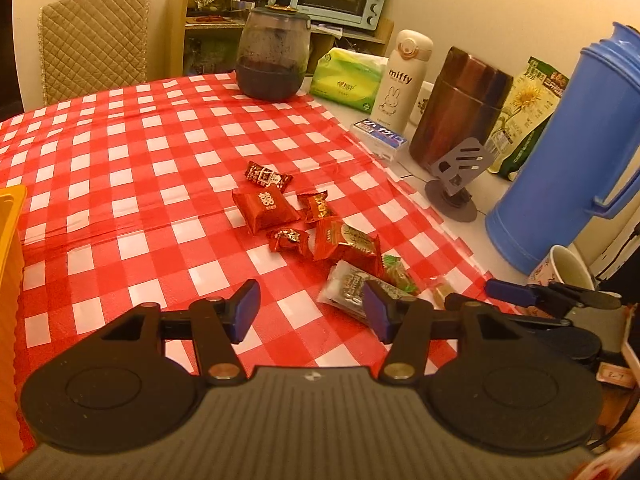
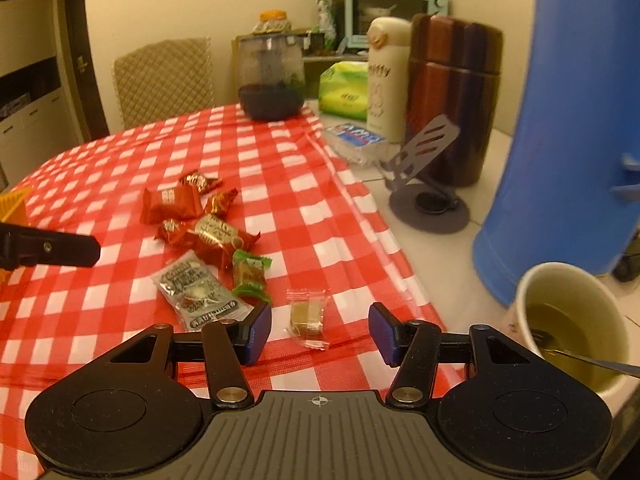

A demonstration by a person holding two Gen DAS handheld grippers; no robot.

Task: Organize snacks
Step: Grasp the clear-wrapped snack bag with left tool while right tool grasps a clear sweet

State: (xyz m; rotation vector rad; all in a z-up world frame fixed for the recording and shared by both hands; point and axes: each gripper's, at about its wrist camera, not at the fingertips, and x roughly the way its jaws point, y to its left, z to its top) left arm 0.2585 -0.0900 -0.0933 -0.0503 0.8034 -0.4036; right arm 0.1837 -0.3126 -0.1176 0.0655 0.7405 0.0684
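Several wrapped snacks lie in a loose heap on the red checked tablecloth (image 1: 132, 168): a square red pack (image 1: 264, 208), smaller red candies (image 2: 216, 236), a silver packet (image 2: 198, 292), a green candy (image 2: 250, 274) and a clear-wrapped brown candy (image 2: 306, 316). My left gripper (image 1: 311, 312) is open over bare cloth, its right finger just in front of the silver packet (image 1: 346, 286). My right gripper (image 2: 320, 332) is open, and the clear-wrapped candy lies between its pads without touching them. A yellow basket (image 1: 10, 240) sits at the far left edge.
Off the cloth on the right stand a blue jug (image 1: 560, 152), a paper cup of liquid with a spoon (image 2: 568, 320), a grey phone stand (image 2: 428, 200), a brown canister (image 1: 460, 108), a white bottle (image 1: 400, 80) and a tissue pack (image 1: 348, 76). A glass jar (image 1: 272, 56) and a chair (image 1: 94, 40) are behind.
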